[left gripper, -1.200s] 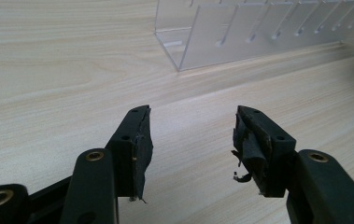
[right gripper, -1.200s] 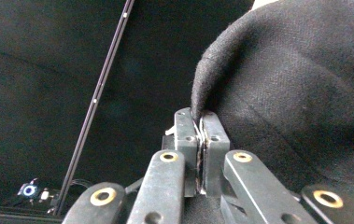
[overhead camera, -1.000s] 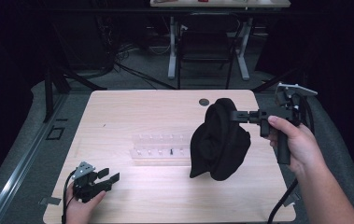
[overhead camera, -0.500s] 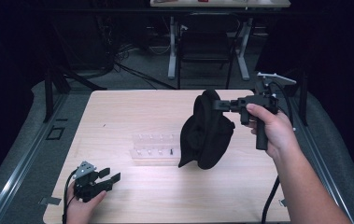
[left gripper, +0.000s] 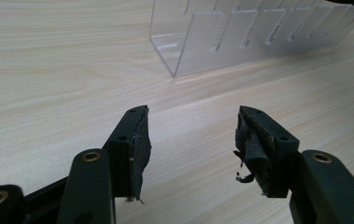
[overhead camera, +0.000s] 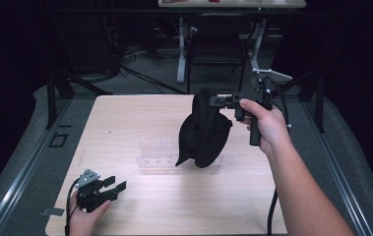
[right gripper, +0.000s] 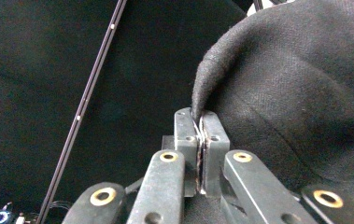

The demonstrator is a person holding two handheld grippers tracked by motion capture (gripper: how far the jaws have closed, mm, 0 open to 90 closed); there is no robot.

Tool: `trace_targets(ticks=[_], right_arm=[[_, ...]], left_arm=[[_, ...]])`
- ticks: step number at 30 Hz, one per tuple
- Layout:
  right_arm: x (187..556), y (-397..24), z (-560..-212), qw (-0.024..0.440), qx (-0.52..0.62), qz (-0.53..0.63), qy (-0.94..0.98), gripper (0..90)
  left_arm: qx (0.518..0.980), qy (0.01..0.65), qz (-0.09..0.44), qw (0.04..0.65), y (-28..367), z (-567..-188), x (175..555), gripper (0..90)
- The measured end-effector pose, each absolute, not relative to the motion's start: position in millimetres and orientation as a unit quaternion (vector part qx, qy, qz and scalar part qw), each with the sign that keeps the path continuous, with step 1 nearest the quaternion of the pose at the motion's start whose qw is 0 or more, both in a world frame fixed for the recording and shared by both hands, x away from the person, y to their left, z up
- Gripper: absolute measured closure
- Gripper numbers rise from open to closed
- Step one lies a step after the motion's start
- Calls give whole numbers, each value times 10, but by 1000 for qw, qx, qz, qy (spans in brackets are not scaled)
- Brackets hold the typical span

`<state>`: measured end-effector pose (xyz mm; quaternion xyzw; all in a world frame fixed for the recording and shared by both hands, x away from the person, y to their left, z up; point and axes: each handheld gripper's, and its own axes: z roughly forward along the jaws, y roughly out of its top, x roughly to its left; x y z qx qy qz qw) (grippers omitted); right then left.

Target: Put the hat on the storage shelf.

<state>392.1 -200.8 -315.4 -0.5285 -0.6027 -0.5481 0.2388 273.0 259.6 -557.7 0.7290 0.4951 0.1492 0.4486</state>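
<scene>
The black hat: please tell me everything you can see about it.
The black hat looks like soft, felt-like cloth with a rounded crown and a brim. It hangs on its side in the air, above the clear rack on the table. The right gripper pinches its top edge with shut jaws. Nothing else is seen touching it.

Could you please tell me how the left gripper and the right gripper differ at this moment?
The left gripper has its jaws open with nothing between them, while the right gripper is shut on the edge of a black cloth. The left gripper sits low at the table, whereas the right gripper is raised, with the cloth hanging over the clear rack. Each is held in one hand.
</scene>
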Motion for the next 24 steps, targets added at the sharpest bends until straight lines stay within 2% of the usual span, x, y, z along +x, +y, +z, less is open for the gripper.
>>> trace_targets(ticks=[15, 24], right_arm=[[4150, -1953, -3285, 231, -540, -533, -609, 882], [4137, -1891, -3344, 241, -535, -539, -604, 881]], left_arm=[[730, 493, 144, 450, 2585, -5586, 2749, 448], [732, 489, 148, 451, 2548, -5579, 2751, 448]])
